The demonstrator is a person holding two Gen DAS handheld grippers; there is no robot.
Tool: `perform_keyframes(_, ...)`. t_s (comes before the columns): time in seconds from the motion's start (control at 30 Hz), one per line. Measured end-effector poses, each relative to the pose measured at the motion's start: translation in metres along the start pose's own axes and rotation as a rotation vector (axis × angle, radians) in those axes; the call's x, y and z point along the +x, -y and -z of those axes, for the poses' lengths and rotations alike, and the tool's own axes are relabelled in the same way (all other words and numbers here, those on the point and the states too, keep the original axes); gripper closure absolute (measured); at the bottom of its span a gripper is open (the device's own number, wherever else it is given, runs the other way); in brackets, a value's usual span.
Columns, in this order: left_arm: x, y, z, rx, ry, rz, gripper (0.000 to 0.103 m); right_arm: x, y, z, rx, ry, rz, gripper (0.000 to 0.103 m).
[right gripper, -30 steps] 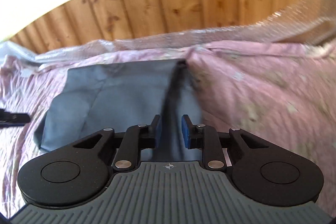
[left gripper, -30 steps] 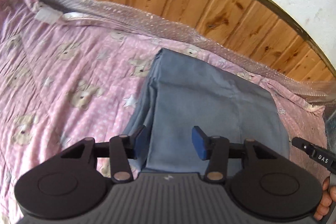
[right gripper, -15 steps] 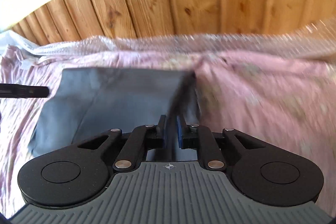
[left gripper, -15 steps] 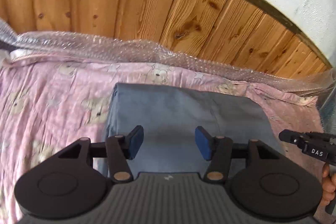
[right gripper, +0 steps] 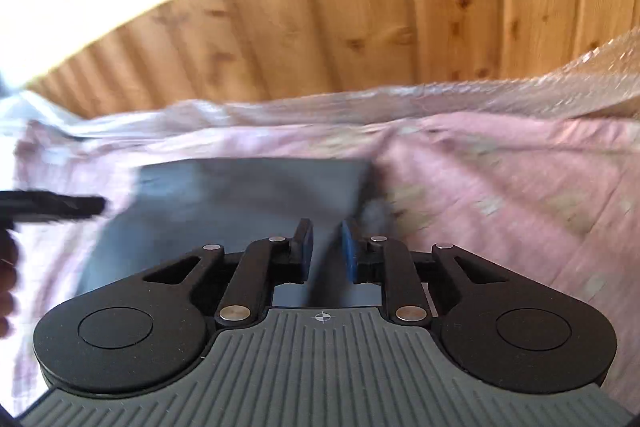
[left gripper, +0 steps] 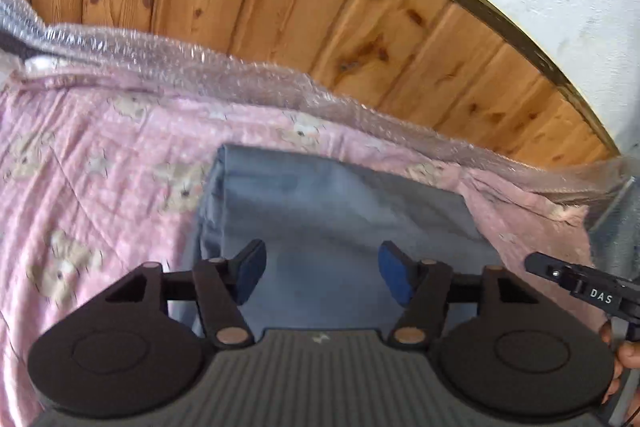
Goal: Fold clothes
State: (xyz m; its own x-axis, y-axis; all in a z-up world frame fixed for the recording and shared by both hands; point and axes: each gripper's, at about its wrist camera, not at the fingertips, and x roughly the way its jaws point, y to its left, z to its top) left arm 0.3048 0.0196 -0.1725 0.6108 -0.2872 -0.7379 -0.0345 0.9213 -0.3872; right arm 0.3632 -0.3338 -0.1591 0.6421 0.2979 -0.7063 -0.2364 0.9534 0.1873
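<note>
Since the earlier frame, the right hand-held gripper (right gripper: 326, 253) has parted slightly, releasing the folded grey garment (left gripper: 332, 223) lying mid-frame on the pink bedsheet (left gripper: 100, 147). Left hand-held gripper (left gripper: 320, 277) hovers wide apart, empty.

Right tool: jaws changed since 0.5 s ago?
Yes. The right tool has opened a bit: the gap between its blue pads is wider against its own frame, with a fold of the blue cloth between them.

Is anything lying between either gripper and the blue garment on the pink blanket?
Nothing visible does. The left gripper is open directly over the blue garment, with only cloth between its fingers. The right gripper hangs over the garment's right edge, jaws narrowly apart. The pink blanket around it carries nothing else.
</note>
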Motion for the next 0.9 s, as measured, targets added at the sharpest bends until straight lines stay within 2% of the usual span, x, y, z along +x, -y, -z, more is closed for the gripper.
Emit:
perform_keyframes(0.07,0.012,-0.011,0.023,0.002,-0.060,-0.048,0.038,-0.009,0.002,0.017,0.030,-0.011,0.003,0.078)
perform_keyframes(0.1,0.018,-0.019,0.033,0.007,-0.072,-0.081,0.037,-0.014,0.003,0.026,0.045,-0.017,0.005,0.069)
perform_keyframes(0.17,0.014,-0.027,0.040,0.031,-0.066,-0.093,0.036,-0.024,0.005,0.043,0.075,-0.028,0.008,0.068)
perform_keyframes(0.23,0.004,-0.030,0.040,0.013,-0.094,-0.137,0.037,-0.033,0.007,0.060,0.105,-0.039,0.012,0.073)
perform_keyframes(0.27,-0.002,-0.030,0.041,0.010,-0.111,-0.162,0.037,-0.038,0.008,0.068,0.120,-0.045,0.013,0.068)
perform_keyframes(0.3,-0.009,-0.029,0.043,0.009,-0.130,-0.193,0.037,-0.044,0.007,0.076,0.132,-0.047,0.016,0.050)
perform_keyframes(0.33,-0.016,-0.027,0.044,0.010,-0.149,-0.229,0.031,-0.055,0.003,0.080,0.137,-0.041,0.023,0.037)
perform_keyframes(0.37,-0.023,-0.022,0.045,0.012,-0.167,-0.263,0.024,-0.066,-0.001,0.084,0.141,-0.036,0.030,0.033)
perform_keyframes(0.43,-0.041,-0.010,0.049,0.010,-0.185,-0.300,0.020,-0.082,-0.011,0.092,0.138,-0.045,0.031,0.028)
perform_keyframes(0.53,-0.069,0.008,0.058,-0.012,-0.172,-0.273,0.010,-0.094,-0.032,0.107,0.116,-0.088,0.044,0.021)
perform_keyframes(0.67,-0.098,0.033,0.070,-0.004,-0.156,-0.257,0.008,-0.095,-0.051,0.124,0.134,-0.138,0.008,0.021)
perform_keyframes(0.77,-0.118,0.052,0.077,0.022,-0.142,-0.241,0.007,-0.111,-0.068,0.125,0.114,-0.130,0.013,0.021)
perform_keyframes(0.9,-0.143,0.072,0.085,0.063,-0.116,-0.202,0.006,-0.153,-0.086,0.121,0.100,-0.066,0.019,0.019)
